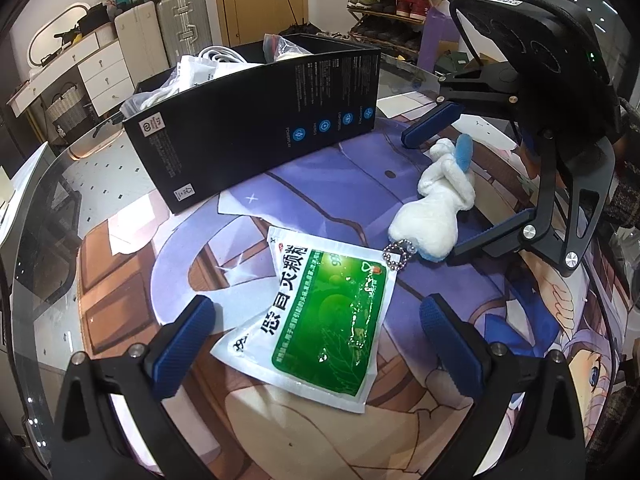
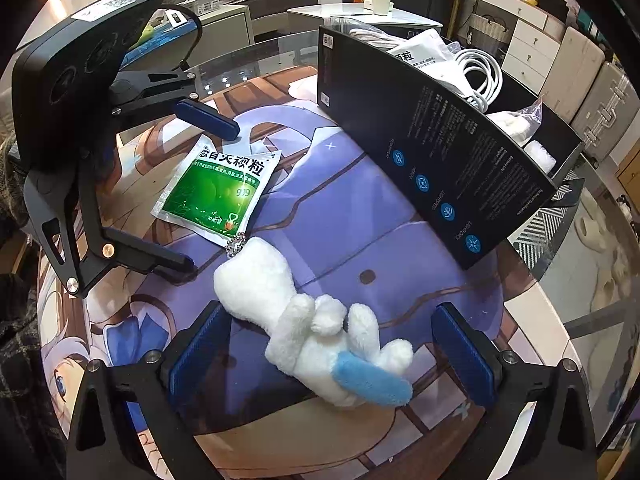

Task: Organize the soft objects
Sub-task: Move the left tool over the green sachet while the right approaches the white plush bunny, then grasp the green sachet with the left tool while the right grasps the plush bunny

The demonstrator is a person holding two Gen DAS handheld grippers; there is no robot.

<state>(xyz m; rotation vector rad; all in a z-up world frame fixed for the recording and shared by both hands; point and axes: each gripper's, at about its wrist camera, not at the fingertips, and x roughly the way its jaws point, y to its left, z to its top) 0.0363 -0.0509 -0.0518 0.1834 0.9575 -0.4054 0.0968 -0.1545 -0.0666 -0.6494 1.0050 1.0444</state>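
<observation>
Two tools hang over the table point(image 1: 100, 184), both with their blue-padded fingers spread wide and nothing between the pads. The left tool point(image 1: 316, 344) straddles a green and white sachet point(image 1: 320, 320) lying flat on the printed anime mat point(image 1: 340, 184); its fingers sit either side of the packet without touching it. The right tool point(image 2: 332, 356) is set around a white plush toy point(image 2: 320, 328) with a blue tail-like piece, which lies on its side on the mat; the left pad looks just beside the plush, the right pad well apart from it. A small ball chain point(image 2: 237, 243) on the toy's end rests on the sachet's corner. Behind both sits a long black box point(image 1: 256, 120), open on top, holding a coiled white cable point(image 2: 480, 76) and some white packets point(image 2: 424, 54)
</observation>
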